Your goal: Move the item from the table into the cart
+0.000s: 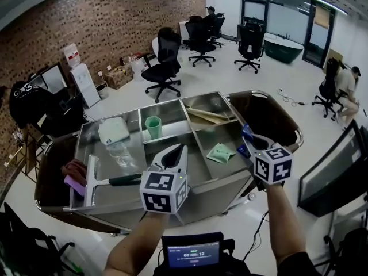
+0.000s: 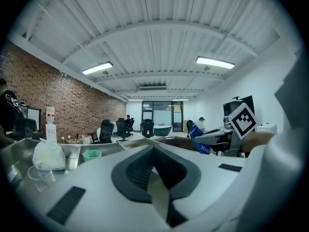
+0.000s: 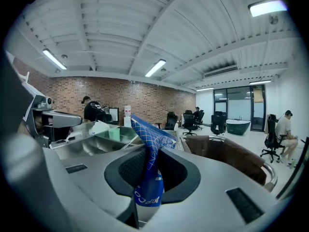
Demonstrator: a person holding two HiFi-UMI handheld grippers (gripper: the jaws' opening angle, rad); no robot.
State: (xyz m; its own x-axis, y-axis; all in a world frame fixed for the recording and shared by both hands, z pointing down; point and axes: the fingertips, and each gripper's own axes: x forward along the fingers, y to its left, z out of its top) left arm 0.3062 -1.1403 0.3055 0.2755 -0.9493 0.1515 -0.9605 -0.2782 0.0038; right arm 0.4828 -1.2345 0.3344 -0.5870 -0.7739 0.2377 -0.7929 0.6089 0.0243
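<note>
The right hand-held gripper [image 1: 250, 137] pinches a blue packet [image 3: 148, 146] between its jaws. The packet stands upright, its top fanning out above the pads, over the right end of the steel cart [image 1: 195, 195]. The left hand-held gripper [image 1: 180, 150] is pressed together with nothing in it and hangs above the cart's front middle compartment. Inside the cart lie a green cup [image 1: 153, 126], a green sachet [image 1: 220, 153] and, at the left front, a squeegee [image 1: 108, 181].
</note>
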